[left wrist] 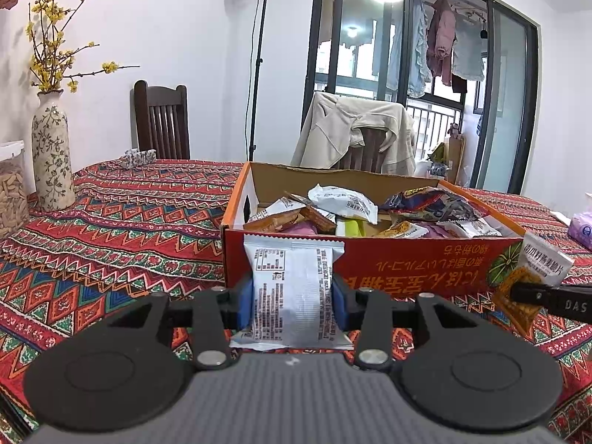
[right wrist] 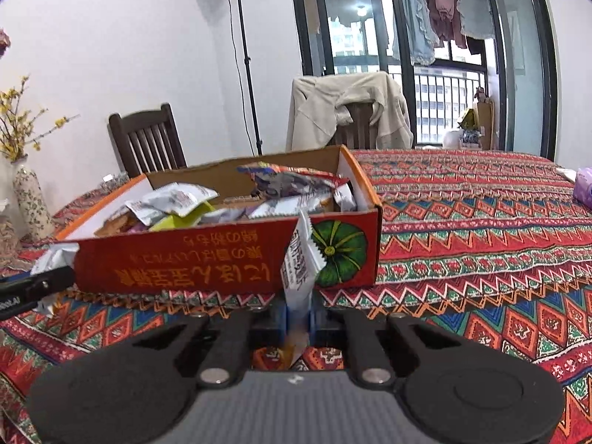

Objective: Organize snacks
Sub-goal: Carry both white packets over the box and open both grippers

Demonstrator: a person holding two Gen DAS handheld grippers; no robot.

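An open red cardboard box (left wrist: 414, 262) (right wrist: 207, 266) holding several snack packets stands on the patterned tablecloth. Just in front of its left corner my left gripper (left wrist: 293, 298) is shut on a white snack packet (left wrist: 292, 277), held upright between the blue pads. My right gripper (right wrist: 299, 318) is shut on a thin white and orange snack packet (right wrist: 301, 259), edge-on, in front of the box's green pumpkin picture. In the left wrist view that packet (left wrist: 532, 277) and the right gripper's black finger (left wrist: 555, 296) show at the right edge. The left gripper's finger (right wrist: 33, 285) shows at the right wrist view's left edge.
A floral vase (left wrist: 50, 155) with yellow blossoms and a clear jar (left wrist: 11, 188) stand at the table's left. Two wooden chairs (left wrist: 161, 122), one draped with a beige jacket (left wrist: 351, 133), stand behind the table. A purple tissue pack (left wrist: 581, 227) lies at the right.
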